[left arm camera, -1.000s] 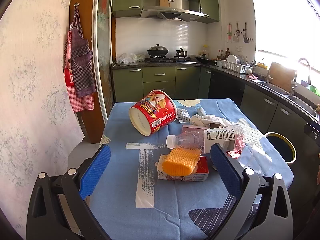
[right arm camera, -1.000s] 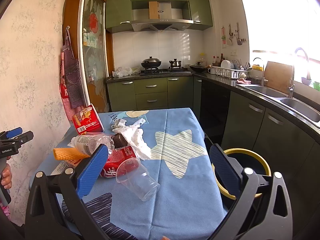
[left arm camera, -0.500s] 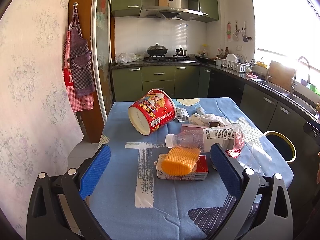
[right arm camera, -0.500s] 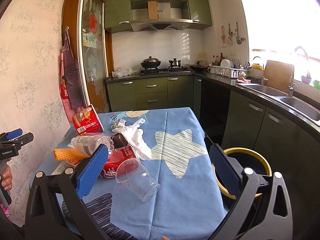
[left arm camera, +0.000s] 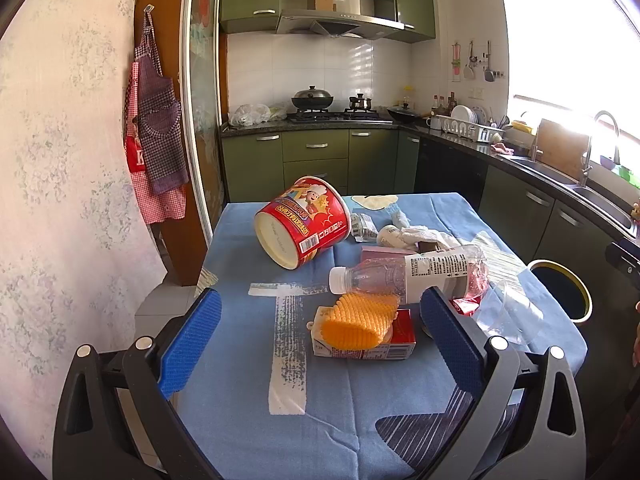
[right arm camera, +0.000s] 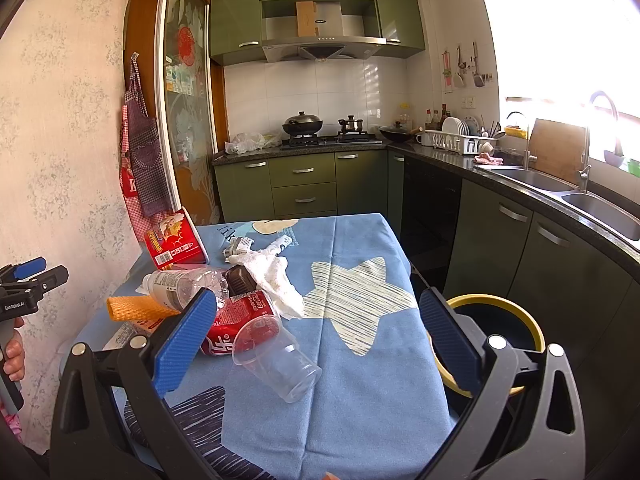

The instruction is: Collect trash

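Trash lies on a blue-clothed table (left arm camera: 248,368). A red noodle tub (left arm camera: 302,222) lies on its side at the back left. A plastic bottle (left arm camera: 408,274) lies across the middle, with an orange foam net (left arm camera: 358,320) on a small carton (left arm camera: 396,346) in front of it. A clear plastic cup (right arm camera: 276,354), a crushed red can (right arm camera: 238,318) and a crumpled white tissue (right arm camera: 274,276) lie in the right wrist view. My left gripper (left arm camera: 320,336) is open, just short of the carton. My right gripper (right arm camera: 316,340) is open, the cup between its fingers' line.
A black bin with a yellow rim (right arm camera: 500,336) stands on the floor by the table's right side; it also shows in the left wrist view (left arm camera: 564,292). Green cabinets and a counter with a sink (right arm camera: 560,192) run along the right. An apron (left arm camera: 156,136) hangs left.
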Motion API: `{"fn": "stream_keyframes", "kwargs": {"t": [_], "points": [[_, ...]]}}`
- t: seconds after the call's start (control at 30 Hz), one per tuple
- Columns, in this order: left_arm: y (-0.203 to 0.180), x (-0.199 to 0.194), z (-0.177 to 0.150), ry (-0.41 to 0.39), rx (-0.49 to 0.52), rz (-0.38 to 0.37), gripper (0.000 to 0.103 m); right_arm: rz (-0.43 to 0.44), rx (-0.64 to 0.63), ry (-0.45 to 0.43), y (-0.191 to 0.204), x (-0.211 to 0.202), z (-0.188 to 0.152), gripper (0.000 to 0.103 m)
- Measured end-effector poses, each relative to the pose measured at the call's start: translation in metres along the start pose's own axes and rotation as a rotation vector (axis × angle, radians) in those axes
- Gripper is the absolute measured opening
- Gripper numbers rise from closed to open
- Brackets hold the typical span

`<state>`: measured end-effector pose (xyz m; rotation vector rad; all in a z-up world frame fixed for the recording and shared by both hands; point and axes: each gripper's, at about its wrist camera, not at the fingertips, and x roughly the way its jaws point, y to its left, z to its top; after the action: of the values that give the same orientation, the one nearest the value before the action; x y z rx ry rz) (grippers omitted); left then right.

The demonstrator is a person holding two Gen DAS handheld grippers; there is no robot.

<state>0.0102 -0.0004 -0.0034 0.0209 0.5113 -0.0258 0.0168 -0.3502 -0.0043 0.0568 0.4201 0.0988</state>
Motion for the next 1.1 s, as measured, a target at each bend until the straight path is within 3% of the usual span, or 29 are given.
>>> {"fn": "stream_keyframes", "kwargs": {"t": [1.1], "points": [[-0.0027, 0.0002, -0.0028, 0.011, 0.01, -0.009, 0.098, -0.001, 0.001, 0.004, 0.0001, 0.002, -0.0005, 0.097]]}}
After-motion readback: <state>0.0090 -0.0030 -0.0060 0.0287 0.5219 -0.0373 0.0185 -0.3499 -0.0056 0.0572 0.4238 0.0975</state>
